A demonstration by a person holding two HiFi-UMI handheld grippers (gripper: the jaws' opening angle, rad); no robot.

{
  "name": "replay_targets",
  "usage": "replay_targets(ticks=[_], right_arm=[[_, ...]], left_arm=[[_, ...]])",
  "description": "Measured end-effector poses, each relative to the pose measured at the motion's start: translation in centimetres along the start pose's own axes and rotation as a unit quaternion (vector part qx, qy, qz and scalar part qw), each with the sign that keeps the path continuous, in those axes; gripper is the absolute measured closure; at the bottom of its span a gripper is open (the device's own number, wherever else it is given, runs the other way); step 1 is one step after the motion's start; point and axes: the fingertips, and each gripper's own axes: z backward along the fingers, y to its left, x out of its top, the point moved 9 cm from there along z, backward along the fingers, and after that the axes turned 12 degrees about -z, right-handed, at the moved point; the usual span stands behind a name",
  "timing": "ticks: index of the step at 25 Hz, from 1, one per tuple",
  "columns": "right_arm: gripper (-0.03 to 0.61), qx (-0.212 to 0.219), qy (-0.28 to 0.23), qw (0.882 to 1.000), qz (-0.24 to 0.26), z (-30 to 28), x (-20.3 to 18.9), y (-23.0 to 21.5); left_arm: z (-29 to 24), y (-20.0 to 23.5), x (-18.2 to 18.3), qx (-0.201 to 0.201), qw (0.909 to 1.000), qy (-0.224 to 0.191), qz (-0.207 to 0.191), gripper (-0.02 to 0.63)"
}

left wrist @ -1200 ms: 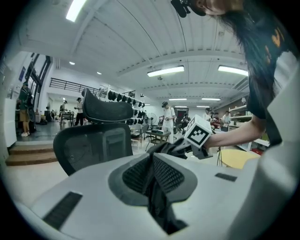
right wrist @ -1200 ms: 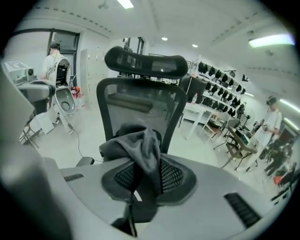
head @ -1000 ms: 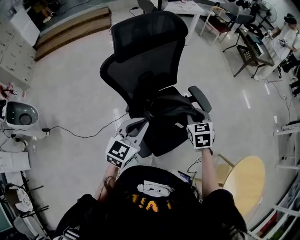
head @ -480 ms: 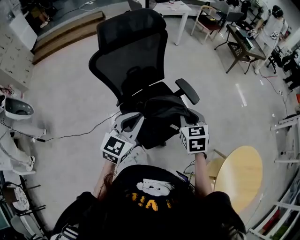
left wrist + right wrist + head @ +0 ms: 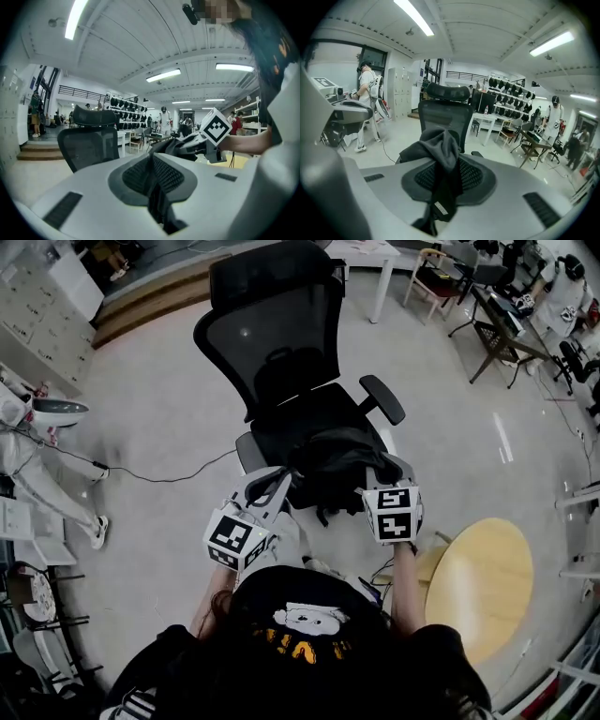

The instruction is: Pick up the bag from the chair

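Observation:
A black cloth bag point(image 5: 333, 463) hangs between my two grippers over the front edge of the black mesh office chair's point(image 5: 281, 334) seat. My left gripper point(image 5: 270, 487) is shut on a black strap or fold of the bag point(image 5: 157, 197) at its left side. My right gripper point(image 5: 386, 472) is shut on the bag's bunched fabric point(image 5: 439, 154) at its right side, where a small white label shows. In the left gripper view the bag's bulk point(image 5: 171, 144) lies ahead, beside the right gripper's marker cube point(image 5: 217, 130). The chair point(image 5: 444, 117) stands behind the bag.
A round wooden table point(image 5: 480, 585) stands close at my right. A cable point(image 5: 159, 476) runs over the floor left of the chair, and a person point(image 5: 42, 479) stands at the far left. Desks and chairs point(image 5: 492, 320) fill the back right, steps point(image 5: 141, 301) the back left.
Both grippers have drawn back from the chair seat toward the person and risen a little, with the bag between them. The bag now sits further forward of the chair's backrest.

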Motion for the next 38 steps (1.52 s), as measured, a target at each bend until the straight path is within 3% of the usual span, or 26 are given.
replay_targets(ticks=[3, 17, 25, 38], right_arm=[[0.511, 0.012, 0.008, 1.0, 0.002, 1.2, -1.1, 0.8], [0.512, 0.036, 0.023, 0.999, 0.021, 4.9, -5.8, 3.8], [0.514, 0.038, 0.041, 0.998, 0.019, 7.0, -8.2, 8.7], [0.515, 0.013, 0.017, 1.0, 0.005, 14.4, -11.8, 17.9]], left_arm=[[1.5, -1.6, -0.1, -0.001, 0.9998, 0.016, 0.01, 0.586], [5.5, -5.4, -0.1, 0.0, 0.9994, 0.032, -0.016, 0.586], [11.9, -5.0, -2.5, 0.018, 0.9995, 0.026, -0.007, 0.586], [22.6, -6.9, -5.3, -0.011, 0.9996, 0.011, -0.024, 0.586]])
